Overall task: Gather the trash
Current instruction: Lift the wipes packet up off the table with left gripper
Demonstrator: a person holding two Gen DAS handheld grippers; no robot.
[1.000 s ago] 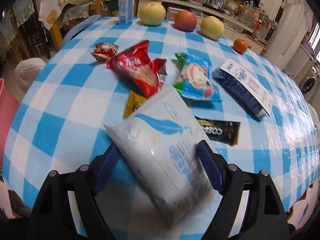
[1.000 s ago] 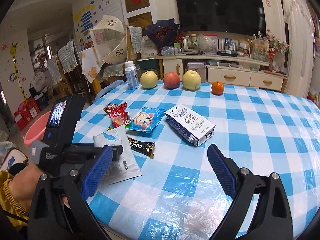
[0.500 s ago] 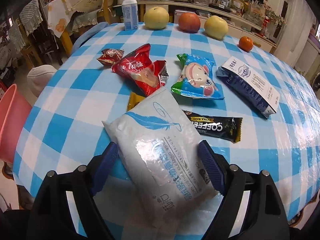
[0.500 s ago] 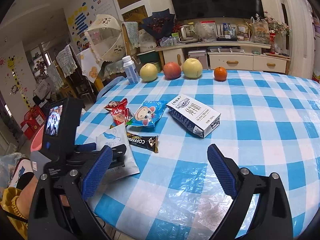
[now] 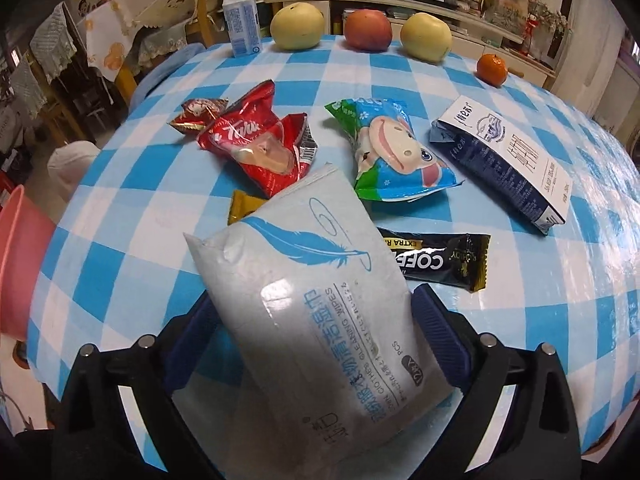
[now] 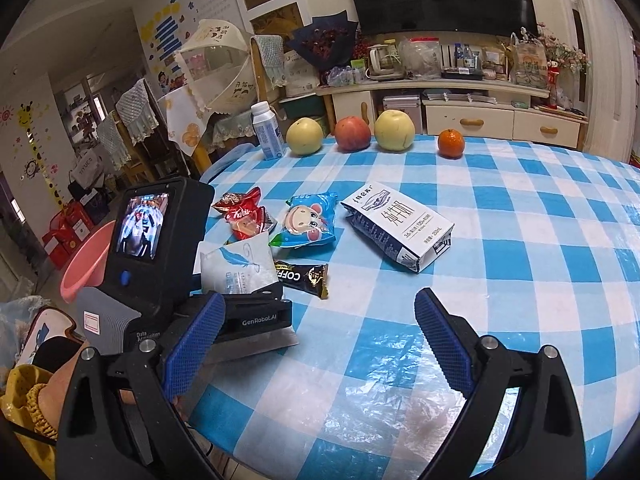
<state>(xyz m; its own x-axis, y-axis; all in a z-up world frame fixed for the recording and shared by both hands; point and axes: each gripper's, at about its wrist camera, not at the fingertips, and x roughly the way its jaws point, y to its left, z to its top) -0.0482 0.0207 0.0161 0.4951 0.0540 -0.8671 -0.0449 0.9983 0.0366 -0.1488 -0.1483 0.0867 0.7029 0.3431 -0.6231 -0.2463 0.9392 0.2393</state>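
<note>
The wet wipes pack [image 5: 316, 304] is sat between the blue pads of the left tool [image 5: 312, 332], angled up off the desk [image 5: 120, 240], and the jaws are opening right now, so it looks loosely cradled rather than squeezed. Whether the pads are pressed on it can't really be told from the left wrist view. Taking the wipes pack as the landmark: a yellow wrapper [image 5: 244, 208] is tucked just under its far left edge, and a black coffee sachet [image 5: 444, 262] is partly covered by its right side. Just beyond it, the red snack wrapper [image 5: 256, 140] is found, with a small red-gold candy wrapper [image 5: 198, 114] further off to the left. Beyond it to the right, the blue monkey snack bag [image 5: 396, 156] is laid flat, and further right the dark blue milk carton [image 5: 504, 160] is lying on its side. Well beyond, along the far desk edge, a milk bottle [image 5: 240, 20], two pears, an apple [image 5: 368, 30] and a mandarin [image 5: 491, 69] are lined up. A pink basin [image 5: 20, 260] is seen off to the left, below the desk edge. The right tool [image 6: 316, 344] is held spread wide with nothing between its pads, over bare checkered cloth to the right of the pack.
</note>
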